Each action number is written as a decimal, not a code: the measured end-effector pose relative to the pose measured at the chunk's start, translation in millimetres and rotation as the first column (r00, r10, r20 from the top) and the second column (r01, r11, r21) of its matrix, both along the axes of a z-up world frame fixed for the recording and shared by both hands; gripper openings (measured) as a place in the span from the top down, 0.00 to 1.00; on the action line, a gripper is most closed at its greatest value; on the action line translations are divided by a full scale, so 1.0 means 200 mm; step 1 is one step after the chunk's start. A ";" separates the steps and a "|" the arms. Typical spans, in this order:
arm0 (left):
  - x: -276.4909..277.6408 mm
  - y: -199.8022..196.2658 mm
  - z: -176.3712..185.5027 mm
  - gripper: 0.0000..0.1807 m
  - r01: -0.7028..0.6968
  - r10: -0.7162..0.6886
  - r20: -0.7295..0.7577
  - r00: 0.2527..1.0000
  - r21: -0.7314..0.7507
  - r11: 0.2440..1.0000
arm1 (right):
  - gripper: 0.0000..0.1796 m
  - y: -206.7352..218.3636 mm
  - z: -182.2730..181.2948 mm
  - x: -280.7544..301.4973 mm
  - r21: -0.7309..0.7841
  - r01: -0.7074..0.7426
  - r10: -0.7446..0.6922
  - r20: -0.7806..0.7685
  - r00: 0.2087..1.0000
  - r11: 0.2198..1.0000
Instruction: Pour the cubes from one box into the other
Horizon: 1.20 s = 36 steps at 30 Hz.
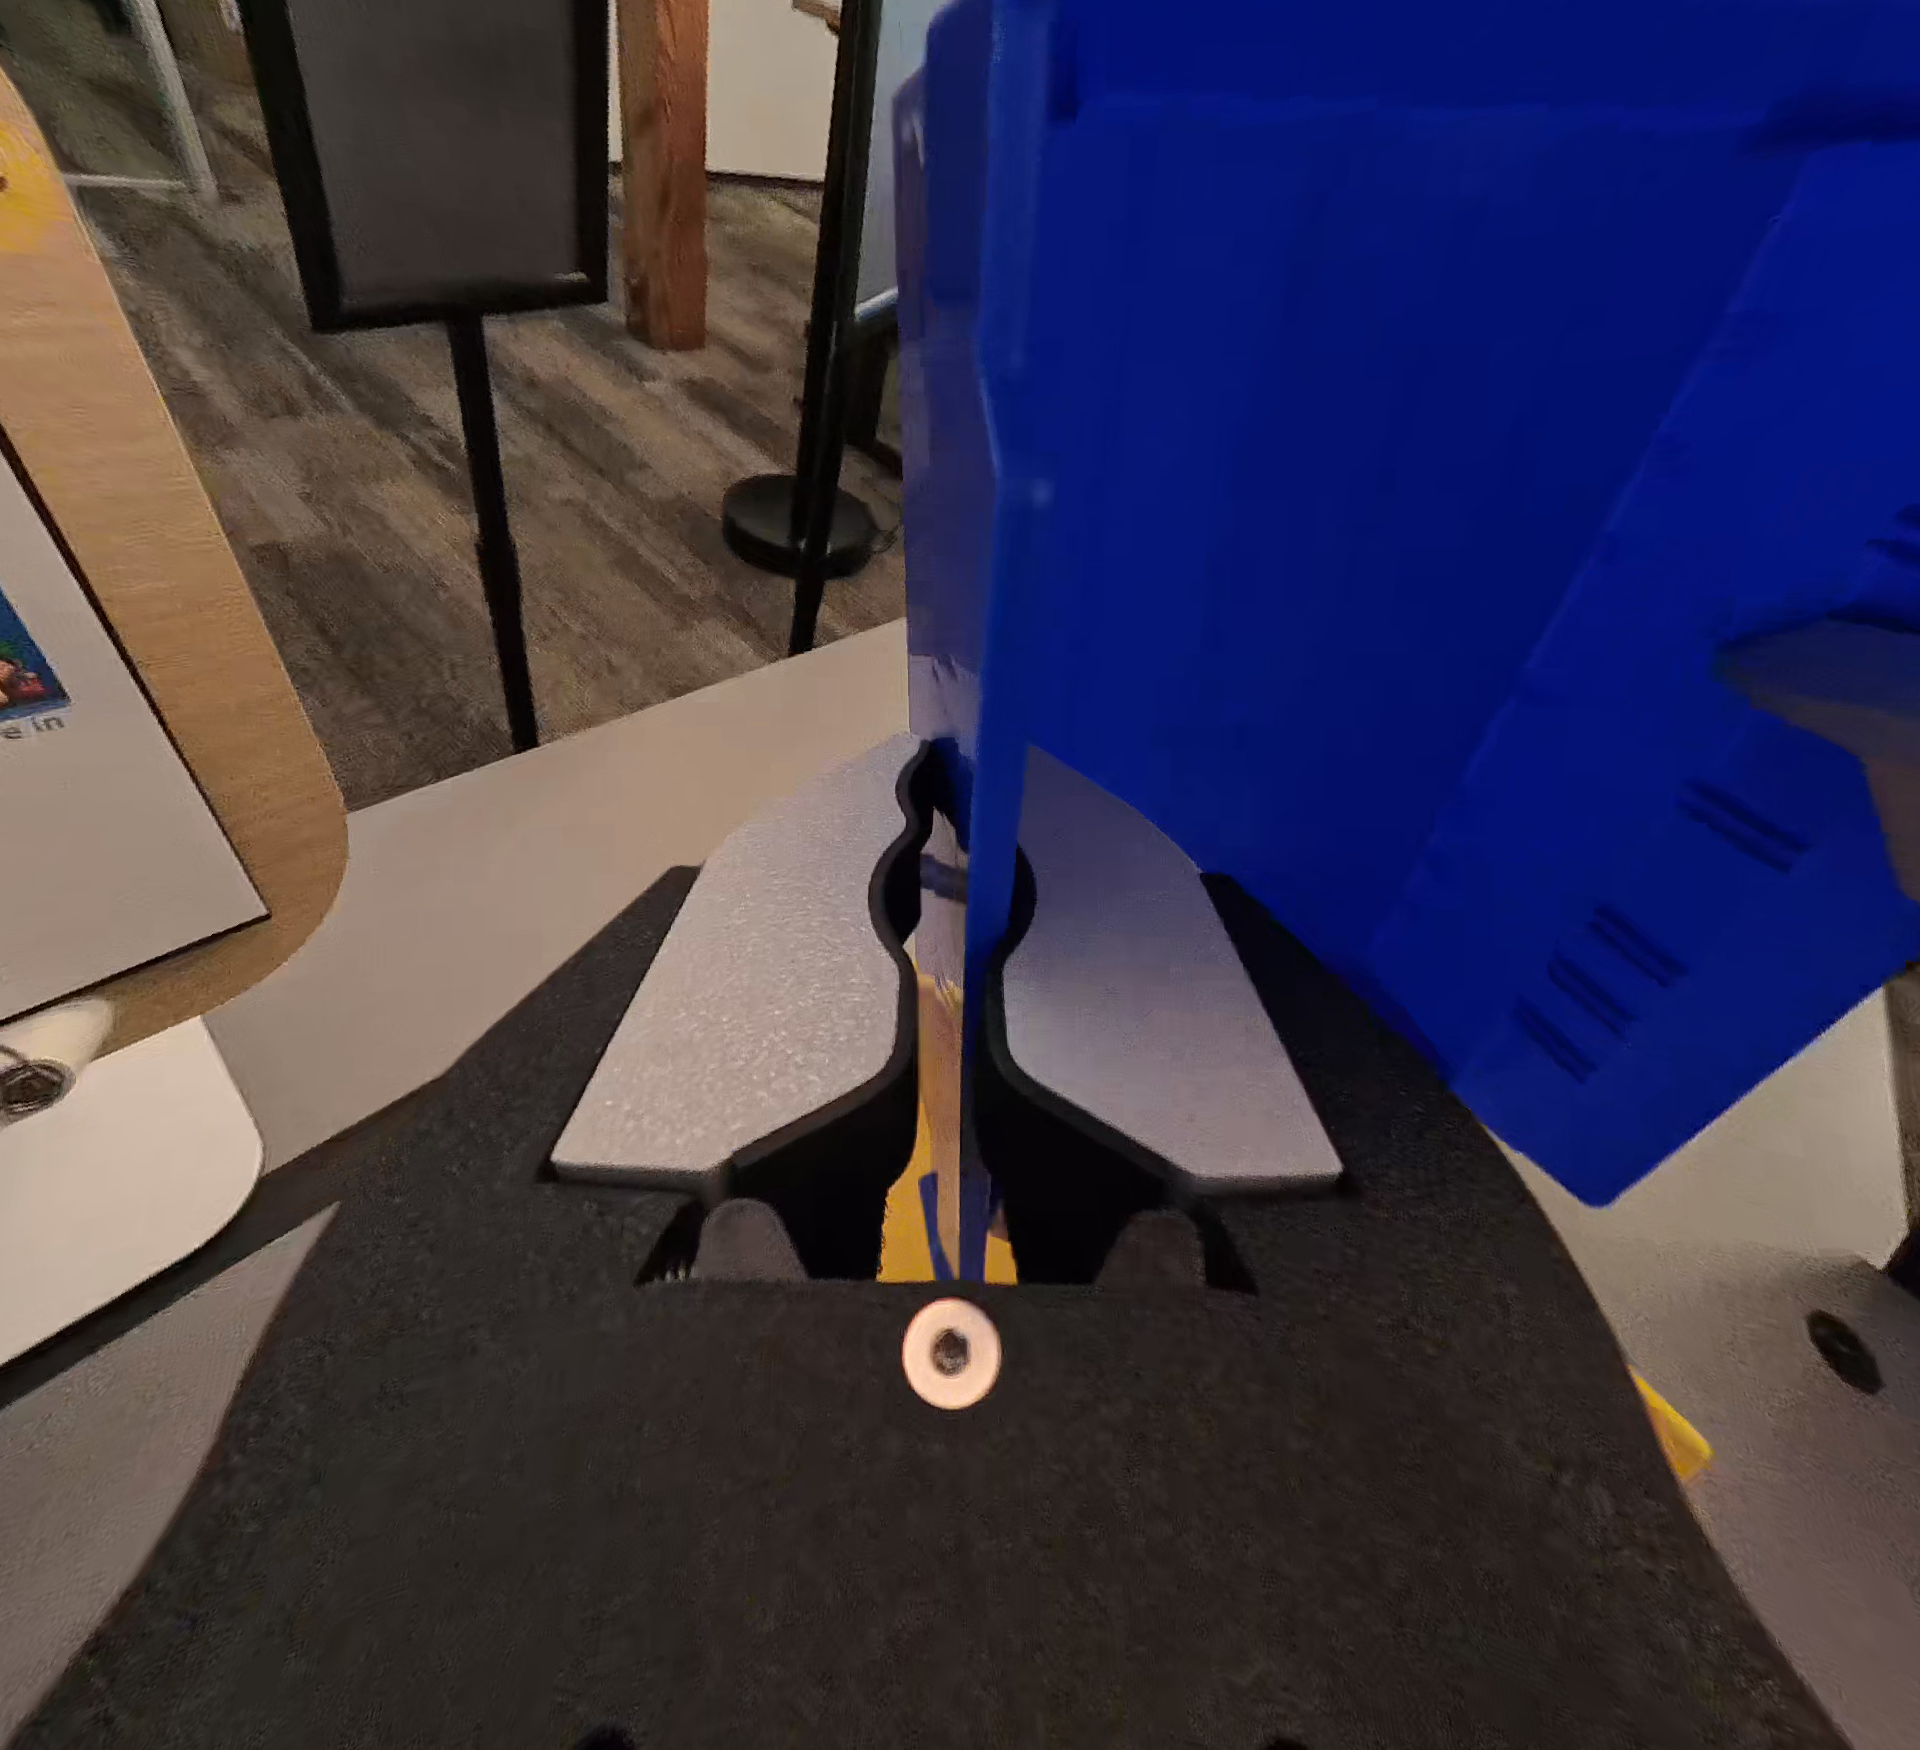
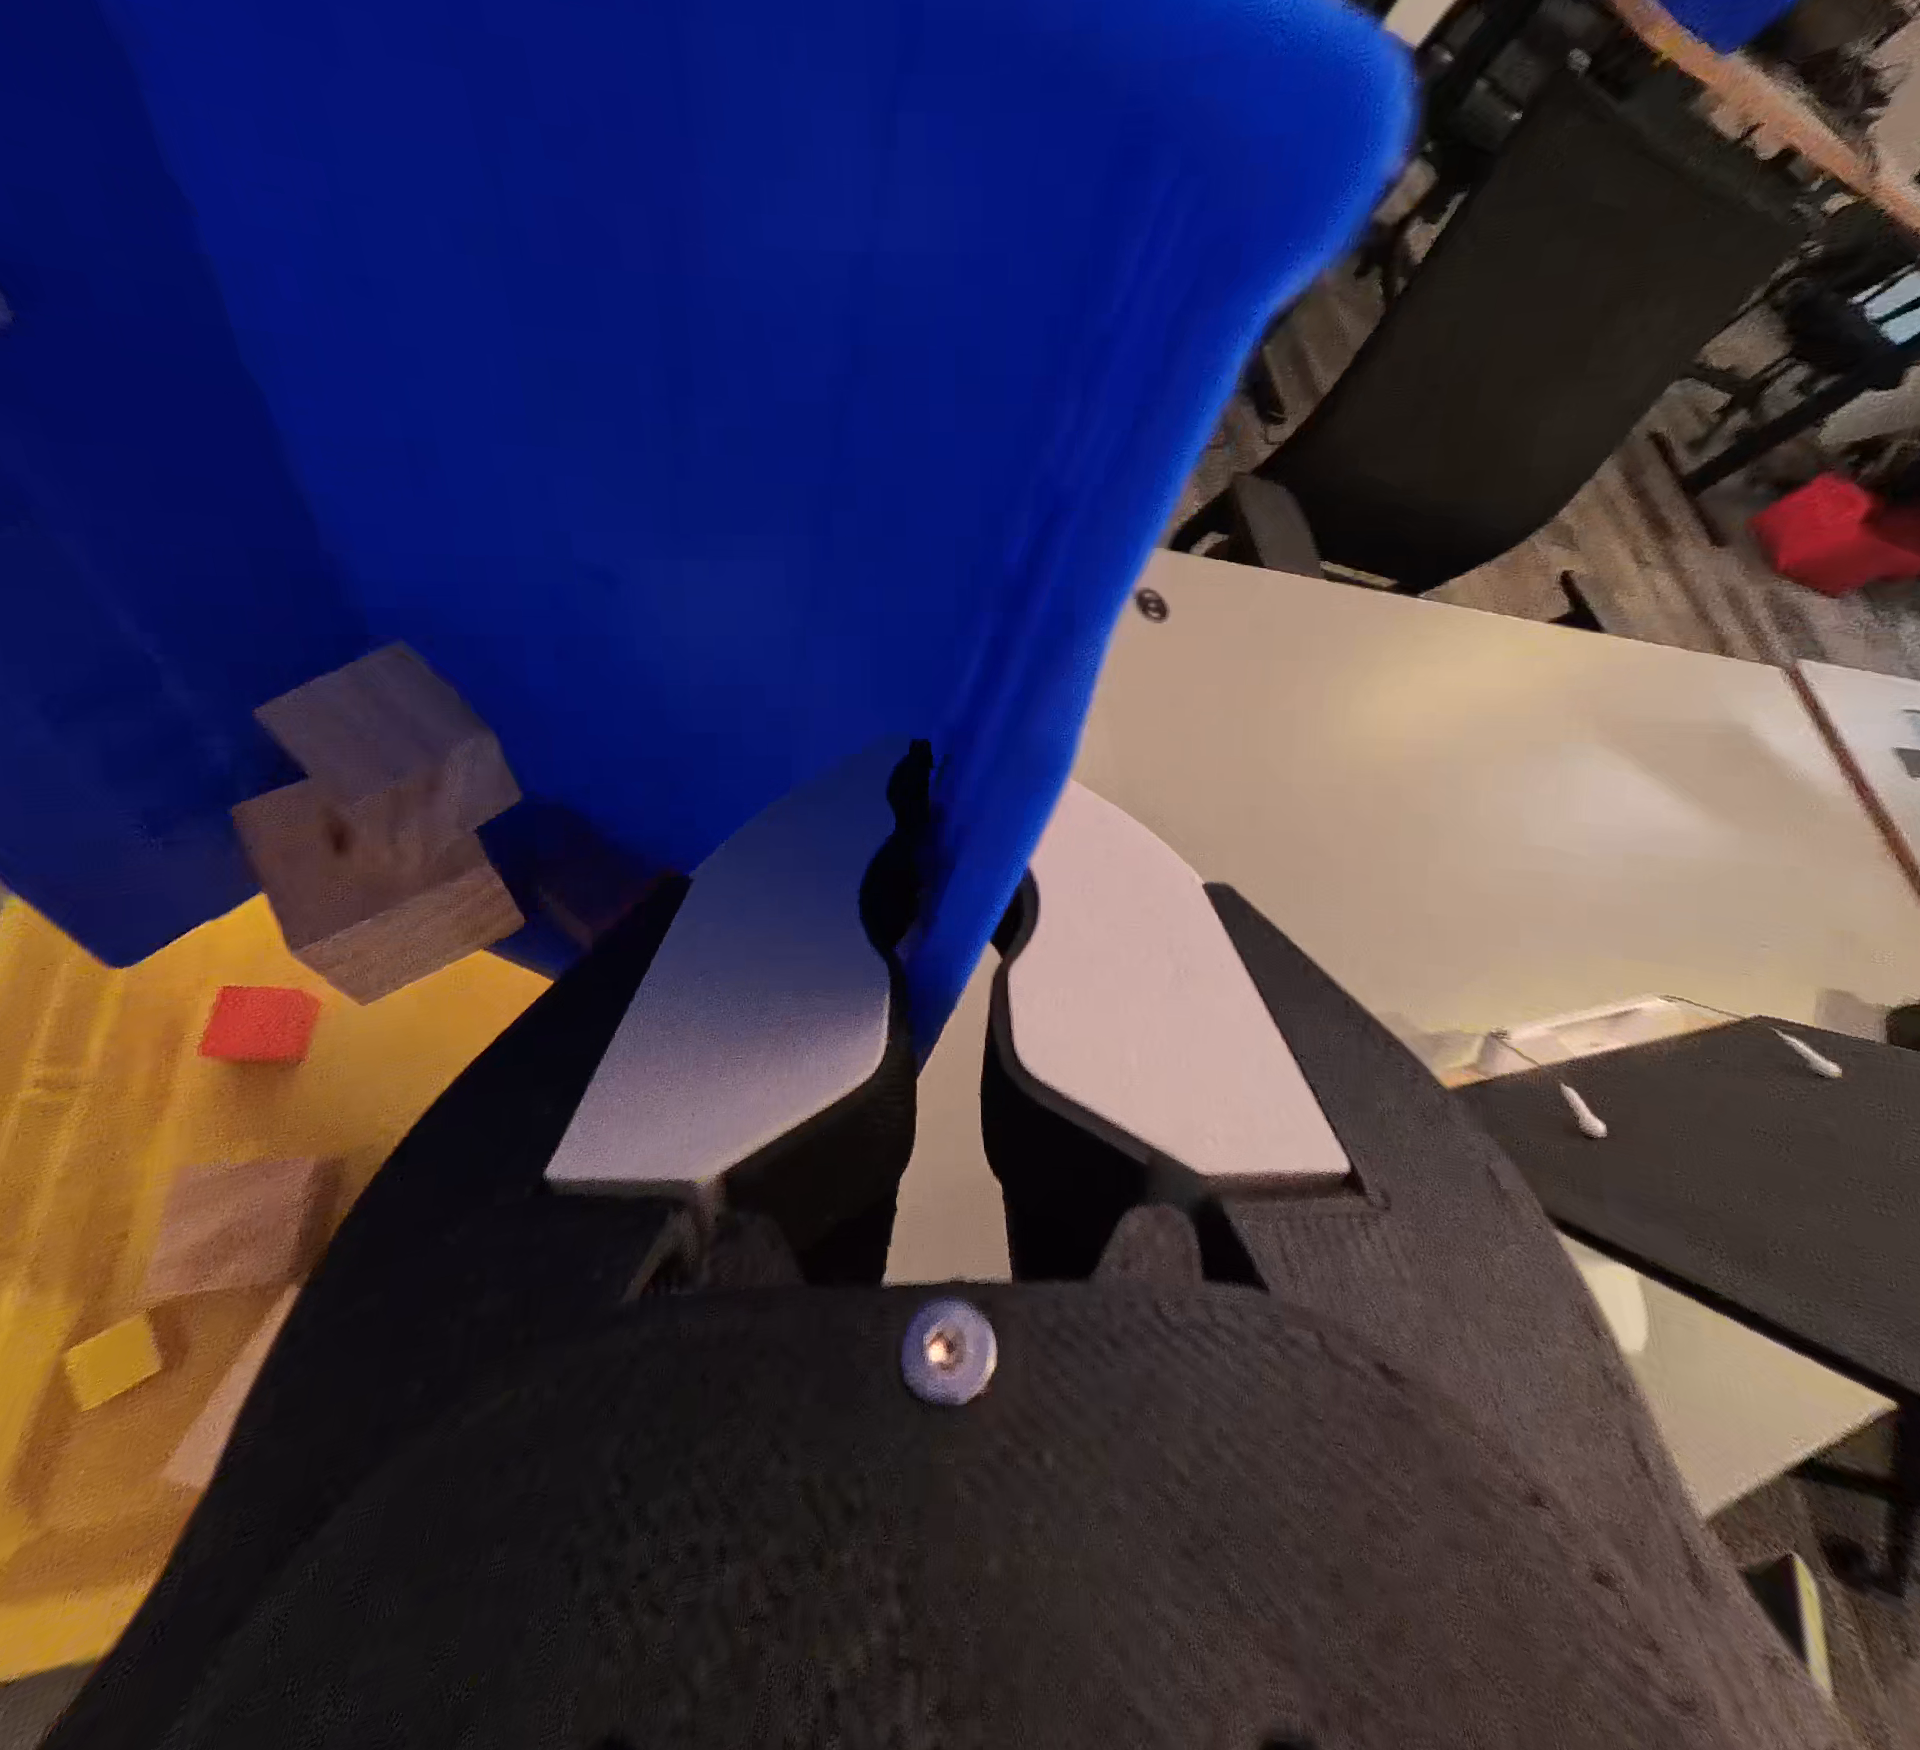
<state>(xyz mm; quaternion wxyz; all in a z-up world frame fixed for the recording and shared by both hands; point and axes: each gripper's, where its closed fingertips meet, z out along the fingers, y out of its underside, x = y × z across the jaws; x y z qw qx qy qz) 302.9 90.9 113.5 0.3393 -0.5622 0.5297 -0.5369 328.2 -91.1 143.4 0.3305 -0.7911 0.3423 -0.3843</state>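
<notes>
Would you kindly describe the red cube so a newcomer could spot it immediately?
In the right wrist view, find the big tilted blue plastic box gripped by the right tongs. Beneath its lower left edge lies a yellow box holding loose cubes. The small red cube sits there, the only red one beside pale wooden cubes.

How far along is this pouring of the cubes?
Midway, it seems. Done: a red cube and a yellow cube already lie in the yellow box. In hand: both grippers, left and right, pinch the tipped blue box while wooden cubes tumble from its mouth. Left: any cubes hidden inside it.
</notes>
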 end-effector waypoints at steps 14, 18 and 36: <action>-0.02 0.01 0.09 0.97 0.004 -0.002 0.128 0.992 -0.019 1.000 | 0.95 0.02 0.11 -0.03 0.006 -0.048 0.047 0.127 0.991 0.999; 0.00 0.01 0.03 0.97 -0.011 0.011 0.051 0.999 0.003 1.000 | 0.96 0.02 0.05 0.00 -0.012 -0.020 0.021 0.051 0.998 1.000; -0.05 0.00 0.15 0.97 -0.024 0.024 0.173 0.985 -0.003 1.000 | 0.96 0.01 0.16 -0.06 0.016 -0.029 0.025 0.178 0.984 0.999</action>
